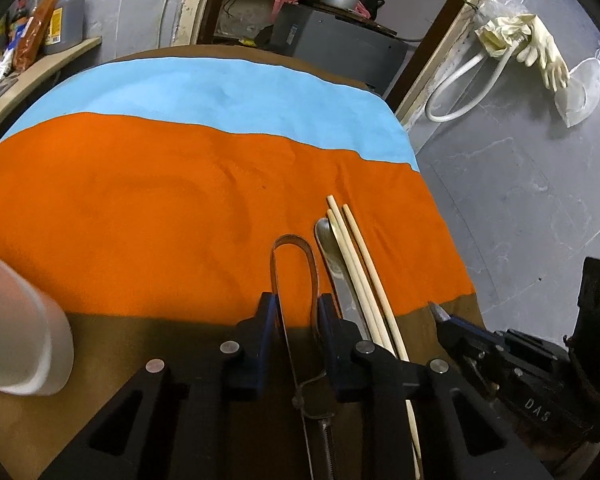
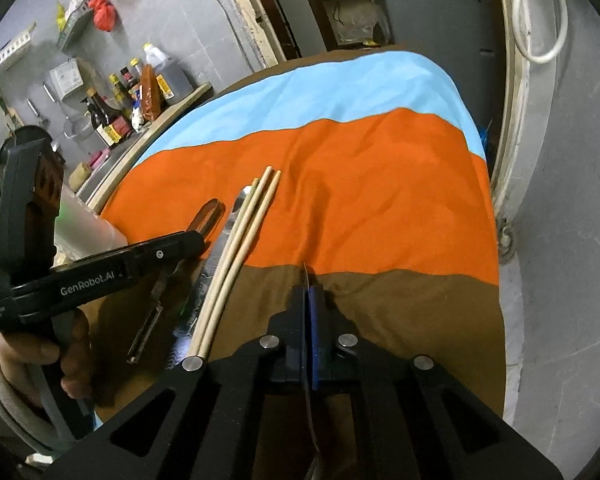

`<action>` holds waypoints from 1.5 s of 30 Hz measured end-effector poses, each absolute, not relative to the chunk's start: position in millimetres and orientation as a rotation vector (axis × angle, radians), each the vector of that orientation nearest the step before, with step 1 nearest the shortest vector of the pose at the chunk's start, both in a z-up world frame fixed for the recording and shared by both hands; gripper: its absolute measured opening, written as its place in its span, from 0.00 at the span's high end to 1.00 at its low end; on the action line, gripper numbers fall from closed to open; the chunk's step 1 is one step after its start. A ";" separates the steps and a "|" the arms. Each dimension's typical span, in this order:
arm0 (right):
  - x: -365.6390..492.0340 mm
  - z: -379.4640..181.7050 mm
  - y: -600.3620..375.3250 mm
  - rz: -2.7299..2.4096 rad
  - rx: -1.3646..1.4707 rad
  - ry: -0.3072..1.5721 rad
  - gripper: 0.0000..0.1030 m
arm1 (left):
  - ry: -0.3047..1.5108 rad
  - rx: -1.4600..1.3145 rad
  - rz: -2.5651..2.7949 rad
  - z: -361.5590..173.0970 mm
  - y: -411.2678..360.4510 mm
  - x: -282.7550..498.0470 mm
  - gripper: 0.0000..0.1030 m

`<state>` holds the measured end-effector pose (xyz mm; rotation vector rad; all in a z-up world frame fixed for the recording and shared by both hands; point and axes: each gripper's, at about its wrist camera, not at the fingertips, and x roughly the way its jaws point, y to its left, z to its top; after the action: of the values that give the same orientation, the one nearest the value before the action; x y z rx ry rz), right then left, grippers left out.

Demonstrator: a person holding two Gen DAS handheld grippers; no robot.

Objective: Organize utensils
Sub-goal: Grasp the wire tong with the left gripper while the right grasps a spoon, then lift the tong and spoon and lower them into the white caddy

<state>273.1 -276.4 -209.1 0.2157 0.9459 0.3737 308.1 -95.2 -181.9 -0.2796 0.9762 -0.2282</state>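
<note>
A metal peeler [image 1: 294, 248] with a looped head lies on the orange and brown cloth. My left gripper [image 1: 296, 304] is closed on its frame, one pad against each side. Beside it to the right lie a metal spoon [image 1: 327, 240] and three wooden chopsticks [image 1: 360, 264]; they also show in the right wrist view as the spoon [image 2: 230, 232] and chopsticks [image 2: 252, 216]. My right gripper [image 2: 309, 292] is shut on a thin metal utensil [image 2: 305, 274], seen edge-on, whose tip sticks out ahead of the pads. In the left wrist view the right gripper [image 1: 440, 314] sits right of the chopsticks.
A translucent white cup [image 1: 16, 340] stands at the table's near left. The table [image 1: 180, 184] wears a blue, orange and brown cloth and drops off at the right to a grey floor. Bottles [image 2: 112, 112] line a shelf at the left. A person's hand [image 2: 72, 344] holds the left gripper.
</note>
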 end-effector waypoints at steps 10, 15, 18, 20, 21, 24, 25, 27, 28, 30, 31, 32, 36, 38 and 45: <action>282.8 -213.0 -277.8 0.359 0.207 1.051 0.98 | 1.057 -0.213 -0.256 -180.9 -96.7 322.3 0.80; 279.8 -205.8 -272.0 0.347 0.165 1.056 0.98 | 1.058 -0.185 -0.261 -177.5 -99.7 319.6 0.80; 268.6 -190.7 -276.7 0.328 0.195 1.008 0.98 | 1.016 -0.228 -0.289 -170.5 -93.6 306.4 0.81; 258.2 -175.9 -284.1 0.328 0.245 0.937 0.98 | 0.953 -0.253 -0.312 -160.4 -87.9 291.2 0.81; 252.9 -169.3 -286.8 0.323 0.265 0.904 0.98 | 0.926 -0.265 -0.322 -155.8 -85.6 284.7 0.81; 238.4 -154.4 -288.5 0.286 0.264 0.834 0.98 | 0.846 -0.303 -0.337 -142.0 -76.5 263.7 0.81; 231.3 -148.3 -287.3 0.274 0.266 0.803 0.98 | 0.820 -0.310 -0.337 -136.9 -73.5 257.4 0.81; 220.8 -140.1 -285.9 0.265 0.280 0.763 0.98 | 0.767 -0.324 -0.336 -125.0 -67.4 246.1 0.81; 216.4 -134.8 -284.1 0.262 0.282 0.742 0.98 | 0.732 -0.326 -0.337 -116.7 -63.5 239.0 0.81; 209.3 -124.0 -280.9 0.263 0.286 0.697 0.98 | 0.677 -0.315 -0.333 -102.4 -56.8 229.6 0.81; 206.1 -118.6 -279.4 0.265 0.287 0.674 0.98 | 0.660 -0.308 -0.331 -97.2 -54.8 227.5 0.81; 203.8 -113.5 -277.5 0.268 0.288 0.658 0.98 | 0.631 -0.296 -0.326 -89.1 -51.3 223.2 0.81; 201.8 -94.0 -258.0 0.294 0.286 0.612 0.98 | 0.565 -0.275 -0.327 -68.0 -35.8 218.4 0.81; 201.8 -85.7 -248.4 0.308 0.290 0.595 0.98 | 0.548 -0.266 -0.330 -60.8 -30.1 215.9 0.81; 203.2 -65.2 -216.0 0.352 0.275 0.545 0.98 | 0.542 -0.249 -0.325 -50.7 -13.8 210.7 0.82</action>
<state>203.2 -216.0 -65.2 0.2749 0.5454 0.3521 210.7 -13.8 -50.7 -0.2485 0.5424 -0.3251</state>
